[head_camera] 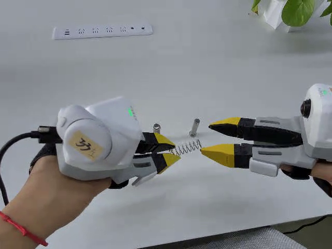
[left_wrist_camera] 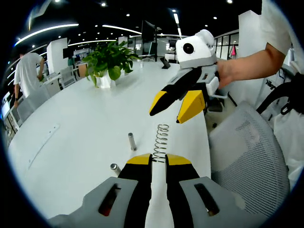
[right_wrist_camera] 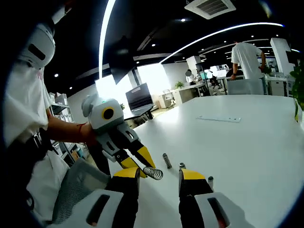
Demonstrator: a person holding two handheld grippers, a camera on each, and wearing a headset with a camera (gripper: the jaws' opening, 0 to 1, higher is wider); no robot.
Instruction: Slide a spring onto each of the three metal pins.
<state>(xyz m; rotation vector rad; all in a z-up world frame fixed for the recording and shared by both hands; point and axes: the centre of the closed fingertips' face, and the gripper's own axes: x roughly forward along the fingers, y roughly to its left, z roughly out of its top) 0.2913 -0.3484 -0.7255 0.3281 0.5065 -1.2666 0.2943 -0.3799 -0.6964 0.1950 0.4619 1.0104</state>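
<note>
Open-plan office: long white table (head_camera: 207, 46), power strip (head_camera: 102, 31), potted plant (left_wrist_camera: 110, 59), ceiling light strips (left_wrist_camera: 52, 27).

The gap between left gripper (head_camera: 175, 150) and right gripper (head_camera: 206, 138) is bridged by a spring (head_camera: 187, 148). Two metal pins (head_camera: 195, 127) are seen upright just behind. Open table (head_camera: 207, 72) is left beyond, up to a power strip (head_camera: 102, 31) and plant (head_camera: 298, 10).

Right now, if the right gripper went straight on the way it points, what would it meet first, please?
Probably the spring held by the left gripper; the right gripper is open, and depth is unclear.
</note>
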